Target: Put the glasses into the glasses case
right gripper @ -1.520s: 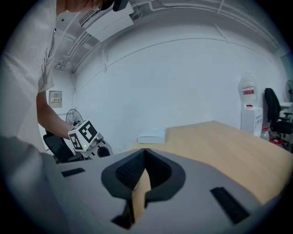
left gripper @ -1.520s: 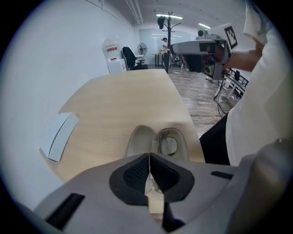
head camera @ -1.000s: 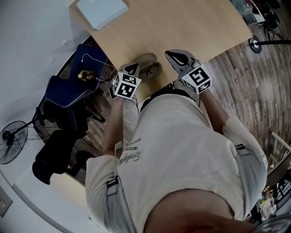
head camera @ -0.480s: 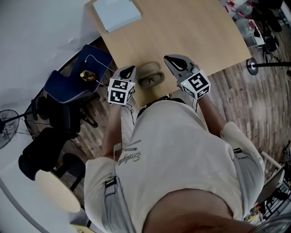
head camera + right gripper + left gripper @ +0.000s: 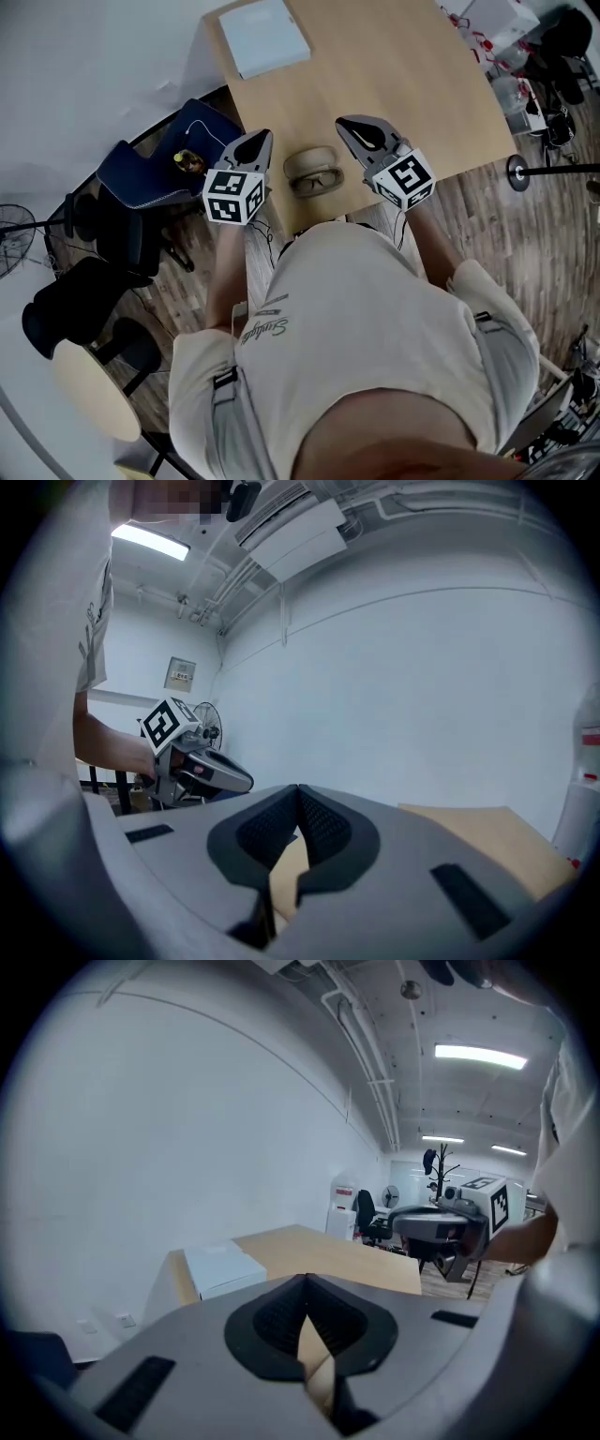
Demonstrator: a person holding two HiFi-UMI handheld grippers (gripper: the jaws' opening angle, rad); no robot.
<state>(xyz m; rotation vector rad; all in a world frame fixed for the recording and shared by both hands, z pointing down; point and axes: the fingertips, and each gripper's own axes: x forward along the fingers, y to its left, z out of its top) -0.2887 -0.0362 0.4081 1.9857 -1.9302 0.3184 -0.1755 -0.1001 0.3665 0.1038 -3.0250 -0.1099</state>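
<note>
Moved: left hand-held gripper [image 5: 255,142] has drawn away from the glasses case [image 5: 310,159].
Glasses [image 5: 319,180]: by the case on the worktop [image 5: 394,75], between the left and the right hand-held gripper [image 5: 361,127], touching neither.
Jaws: both pairs pressed together, empty.

The glasses case [image 5: 309,159] sits on the counter [image 5: 403,75] close to its near edge, with the glasses [image 5: 321,180] against the case's near side. The left gripper [image 5: 264,137] hangs left of the case and the right gripper [image 5: 341,123] right of it, both clear of it. Behind the case, leftward, a flat box [image 5: 264,37] lies at the counter's far corner. Further left of the case, off the counter, stands a chair [image 5: 150,183].
</note>
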